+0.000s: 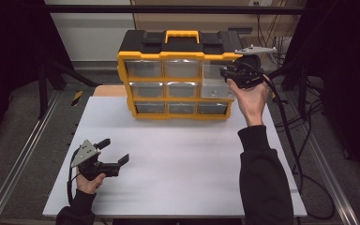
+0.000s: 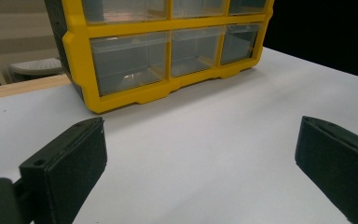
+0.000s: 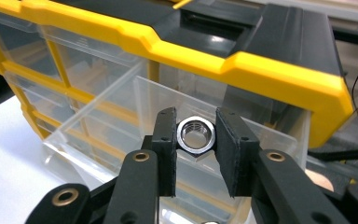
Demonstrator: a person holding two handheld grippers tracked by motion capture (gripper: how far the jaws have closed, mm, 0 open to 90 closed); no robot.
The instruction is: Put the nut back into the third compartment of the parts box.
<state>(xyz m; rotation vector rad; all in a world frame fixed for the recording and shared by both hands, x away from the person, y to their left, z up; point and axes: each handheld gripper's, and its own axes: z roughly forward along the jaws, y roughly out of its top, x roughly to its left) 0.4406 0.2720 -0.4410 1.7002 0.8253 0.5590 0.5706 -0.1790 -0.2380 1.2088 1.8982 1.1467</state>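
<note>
Clamped between the black jaws of the right gripper (image 3: pixel 195 140): a shiny metal hex nut (image 3: pixel 195 136), threaded bore facing the camera, held over a clear drawer (image 3: pixel 121 121) pulled out of the top right slot of the yellow and black organizer (image 1: pixel 180 75). Drawer front wall just behind the nut, yellow frame edge close above it. In the high view, right gripper (image 1: pixel 229 72) up at the organizer's top right corner, hand (image 1: pixel 249 98) below it, sleeve reaching back over the right part of the white table (image 1: pixel 183 159). Left gripper (image 1: pixel 114 151) low near the table's front left corner, jaws spread wide apart around nothing, well apart from the organizer. Broad bare white surface between the two; table edges open at left, front and right.
</note>
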